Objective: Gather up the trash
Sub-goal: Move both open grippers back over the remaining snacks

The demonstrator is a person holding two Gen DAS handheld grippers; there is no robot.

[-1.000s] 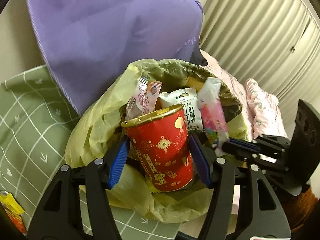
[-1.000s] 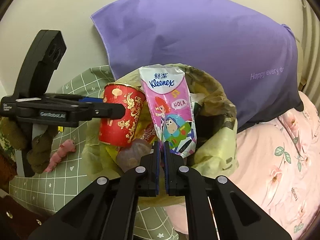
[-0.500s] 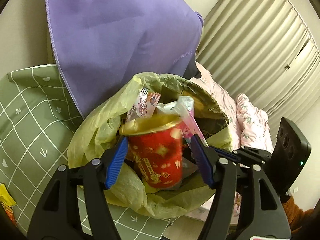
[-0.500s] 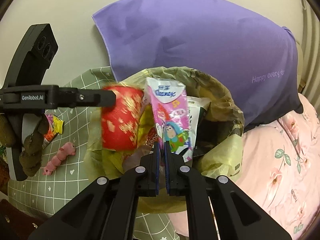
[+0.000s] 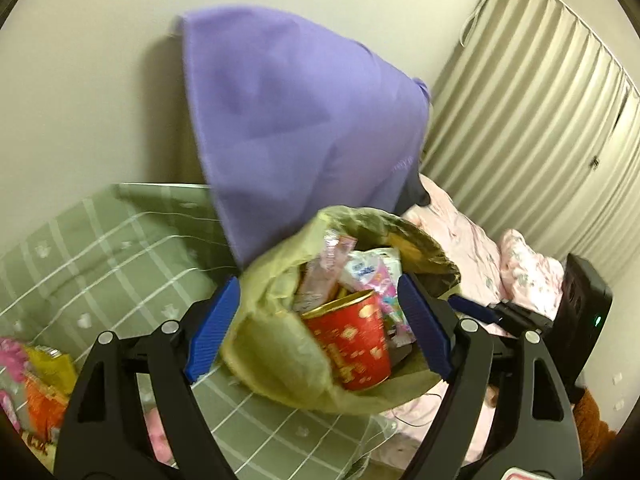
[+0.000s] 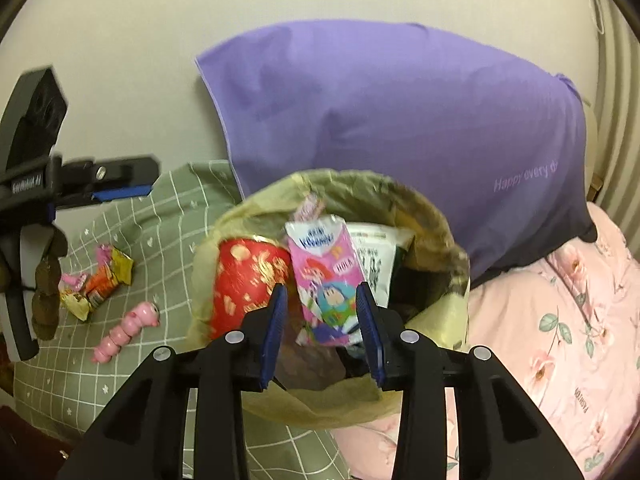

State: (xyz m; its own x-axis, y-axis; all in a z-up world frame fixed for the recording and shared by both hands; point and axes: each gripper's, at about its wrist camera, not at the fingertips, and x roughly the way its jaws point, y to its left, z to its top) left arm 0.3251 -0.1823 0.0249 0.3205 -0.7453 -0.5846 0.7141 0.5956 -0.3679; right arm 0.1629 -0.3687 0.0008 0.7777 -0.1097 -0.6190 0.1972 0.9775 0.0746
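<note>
A yellow-green trash bag (image 5: 272,356) (image 6: 436,232) stands open on the bed. Inside it a red paper cup (image 5: 352,340) (image 6: 244,280) stands next to a pink Kleenex tissue packet (image 6: 324,280) and other wrappers. My left gripper (image 5: 318,330) is drawn back from the bag, its jaws opening wide and clear of the cup. My right gripper (image 6: 320,332) hovers at the bag's near rim with its jaws opening. The tissue packet is between the pads, which do not press on it. The left gripper (image 6: 120,192) also shows at the left of the right wrist view.
A purple pillow (image 6: 400,120) leans on the wall behind the bag. Snack wrappers (image 6: 100,280) and a pink caterpillar toy (image 6: 124,332) lie on the green checked blanket (image 5: 100,248) to the left. A pink floral quilt (image 6: 560,320) is on the right, with a curtain (image 5: 520,120) beyond.
The left gripper let go of the red cup and pulled back and up; the cup now sits in the bag. The right gripper opened, and the tissue packet sank lower into the bag.
</note>
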